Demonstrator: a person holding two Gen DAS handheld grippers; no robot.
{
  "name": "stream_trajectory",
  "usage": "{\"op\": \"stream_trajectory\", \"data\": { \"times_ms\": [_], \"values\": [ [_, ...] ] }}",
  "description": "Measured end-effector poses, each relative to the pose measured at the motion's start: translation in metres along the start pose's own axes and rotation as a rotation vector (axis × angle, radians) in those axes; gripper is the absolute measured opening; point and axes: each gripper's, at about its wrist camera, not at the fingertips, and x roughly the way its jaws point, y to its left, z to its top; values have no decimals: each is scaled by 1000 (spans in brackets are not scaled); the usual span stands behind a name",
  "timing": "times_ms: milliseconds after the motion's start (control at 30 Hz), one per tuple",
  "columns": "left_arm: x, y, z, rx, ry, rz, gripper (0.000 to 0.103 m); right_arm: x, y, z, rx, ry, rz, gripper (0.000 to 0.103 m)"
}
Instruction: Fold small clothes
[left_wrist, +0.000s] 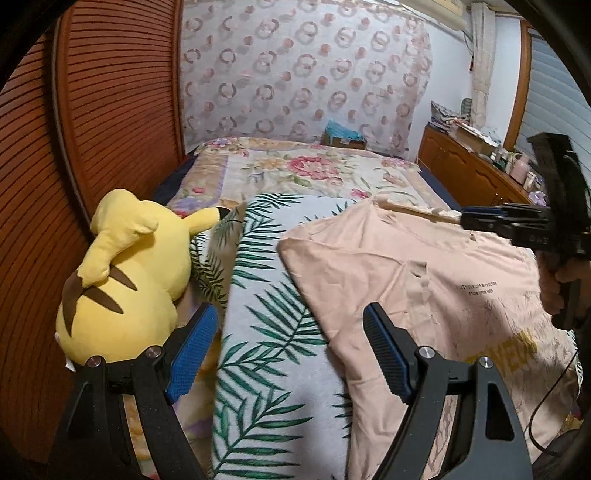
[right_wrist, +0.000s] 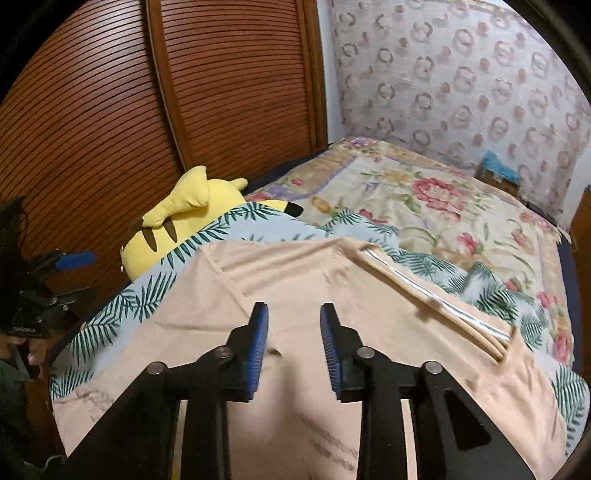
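A peach T-shirt (left_wrist: 424, 266) with small dark print and yellow letters lies spread on a leaf-patterned blanket (left_wrist: 266, 332). In the right wrist view the T-shirt (right_wrist: 280, 280) fills the foreground, and its ribbed neckband (right_wrist: 432, 295) lies at the right. My left gripper (left_wrist: 291, 314) hovers open over the shirt's left edge and the blanket, with nothing between its blue pads. My right gripper (right_wrist: 293, 308) is open above the shirt's middle, its pads apart and empty. In the left wrist view the right gripper (left_wrist: 469, 218) reaches in by the shirt's far edge, held by a hand.
A yellow plush toy (left_wrist: 125, 280) lies at the blanket's left, against slatted wooden doors (left_wrist: 110, 110). The floral bedspread (left_wrist: 303, 170) stretches beyond, with a small box (left_wrist: 343, 136) at the far wall. A wooden dresser (left_wrist: 465, 166) loaded with items stands at the right.
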Motion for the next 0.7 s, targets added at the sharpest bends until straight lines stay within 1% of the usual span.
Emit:
{"op": "stream_trajectory", "data": {
  "times_ms": [100, 133, 300, 367, 400, 433, 467, 500, 633, 700],
  "values": [
    [1, -9, -1, 7, 1, -26, 82, -17, -3, -9, 16, -12, -30, 32],
    [1, -14, -3, 14, 3, -35, 82, -30, -9, -11, 19, -15, -43, 32],
    [-2, -35, -12, 37, 18, -73, 82, -60, -7, -32, 47, -24, -73, 32],
    [-1, -43, -18, 42, 31, -104, 72, -73, -8, -44, 59, -29, -88, 32],
    [-1, -48, -21, 47, 43, -121, 61, -79, -9, -48, 68, -31, -95, 32],
    [0, -54, -25, 58, 60, -141, 55, -85, -10, -55, 79, -31, -106, 32],
    [1, -58, -27, 67, 67, -149, 51, -91, -12, -61, 90, -32, -114, 32],
    [1, -62, -30, 77, 73, -156, 46, -97, -13, -68, 105, -33, -127, 32],
    [-2, -82, -43, 112, 92, -190, 34, -121, -22, -93, 154, -40, -175, 32],
    [-2, -89, -49, 126, 99, -196, 32, -129, -24, -103, 182, -39, -193, 32]
  ]
}}
